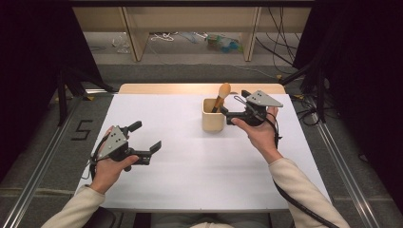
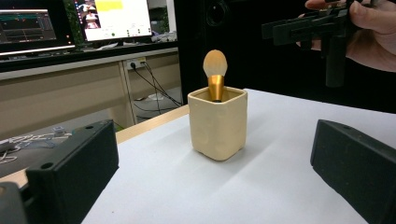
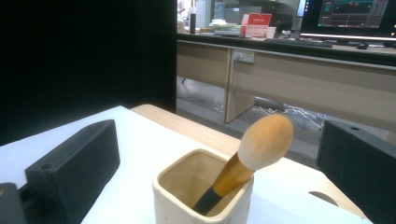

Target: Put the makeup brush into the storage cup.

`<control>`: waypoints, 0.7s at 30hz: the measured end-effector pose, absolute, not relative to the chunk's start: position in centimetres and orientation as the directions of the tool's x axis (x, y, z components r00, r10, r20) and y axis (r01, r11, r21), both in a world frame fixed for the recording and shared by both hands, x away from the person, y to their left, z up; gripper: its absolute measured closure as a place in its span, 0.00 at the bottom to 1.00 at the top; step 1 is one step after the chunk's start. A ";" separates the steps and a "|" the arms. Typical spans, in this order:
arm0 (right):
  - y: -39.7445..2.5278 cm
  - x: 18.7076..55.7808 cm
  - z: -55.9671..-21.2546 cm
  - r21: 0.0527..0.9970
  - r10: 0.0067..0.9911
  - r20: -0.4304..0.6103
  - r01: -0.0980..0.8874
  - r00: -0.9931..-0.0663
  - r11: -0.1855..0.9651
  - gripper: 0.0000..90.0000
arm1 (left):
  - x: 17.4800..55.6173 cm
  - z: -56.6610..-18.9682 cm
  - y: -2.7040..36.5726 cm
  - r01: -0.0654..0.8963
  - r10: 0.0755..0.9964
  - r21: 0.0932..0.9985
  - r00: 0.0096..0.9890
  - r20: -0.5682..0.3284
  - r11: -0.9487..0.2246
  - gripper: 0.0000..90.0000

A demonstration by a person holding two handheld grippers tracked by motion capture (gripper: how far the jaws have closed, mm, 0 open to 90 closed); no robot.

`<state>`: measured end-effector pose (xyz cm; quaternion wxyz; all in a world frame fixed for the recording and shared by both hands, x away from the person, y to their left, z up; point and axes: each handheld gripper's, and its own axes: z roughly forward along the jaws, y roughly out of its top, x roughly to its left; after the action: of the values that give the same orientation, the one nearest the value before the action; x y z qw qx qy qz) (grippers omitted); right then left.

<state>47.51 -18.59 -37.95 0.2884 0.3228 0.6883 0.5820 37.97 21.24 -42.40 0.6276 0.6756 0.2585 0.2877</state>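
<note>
A cream square cup (image 1: 213, 117) stands on the white table (image 1: 190, 180), right of centre toward the back. A makeup brush (image 1: 223, 93) with a tan head and gold ferrule leans inside it, head up. My right gripper (image 1: 234, 106) is open just right of the cup, at the height of the brush's head, and nothing is gripped. In the right gripper view the cup (image 3: 187, 198) and brush (image 3: 264, 142) sit close ahead between wide-apart jaws. My left gripper (image 1: 146, 136) is open at the table's left, facing the cup (image 2: 217, 123) and brush (image 2: 215, 70) from a distance.
A wooden strip (image 1: 199, 88) edges the table's far side. Beyond it are desk legs and cables on the floor (image 1: 190, 42). Black curtains flank both sides. The other hand's gripper (image 2: 303, 28) shows at the top right of the left gripper view.
</note>
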 end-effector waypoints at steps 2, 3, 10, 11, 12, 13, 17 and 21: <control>-18.7 47.3 -37.9 0.989 0.778 -0.022 0.098 -0.628 0.107 0.00 | 38.0 -42.4 21.2 -0.011 0.711 0.997 0.700 0.065 -0.079 0.01; -18.7 47.1 -37.9 0.989 0.780 -0.021 0.101 -0.626 0.107 0.00 | 38.0 -42.4 21.2 -0.012 0.711 0.997 0.701 0.066 -0.081 0.01; -19.0 46.6 -38.1 0.989 0.775 -0.024 0.100 -0.631 0.112 0.00 | 38.0 -42.4 21.2 -0.012 0.710 0.997 0.702 0.064 -0.077 0.01; -19.1 46.4 -38.0 0.987 0.776 -0.023 0.108 -0.631 0.117 0.00 | 38.0 -42.4 21.2 -0.013 0.710 0.997 0.702 0.064 -0.077 0.01; -19.2 46.4 -38.0 0.989 0.777 -0.043 0.085 -0.627 0.123 0.00 | 38.0 -42.4 21.2 -0.014 0.710 0.997 0.702 0.064 -0.077 0.01; -19.3 46.3 -38.0 0.989 0.776 -0.046 0.083 -0.629 0.126 0.00 | 38.0 -42.4 21.2 -0.013 0.710 0.997 0.701 0.064 -0.078 0.01; -19.4 45.7 -38.0 0.988 0.773 -0.032 0.097 -0.633 0.120 0.00 | 38.0 -42.4 21.3 -0.011 0.710 0.997 0.701 0.066 -0.082 0.01; -19.8 45.2 -38.0 0.989 0.772 -0.033 0.093 -0.634 0.119 0.00 | 38.0 -42.4 21.2 -0.012 0.710 0.997 0.701 0.064 -0.078 0.01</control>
<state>45.20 -19.76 -37.97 0.2905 0.3139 0.6893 0.5848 37.99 21.25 -42.40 0.6281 0.6755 0.2581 0.2875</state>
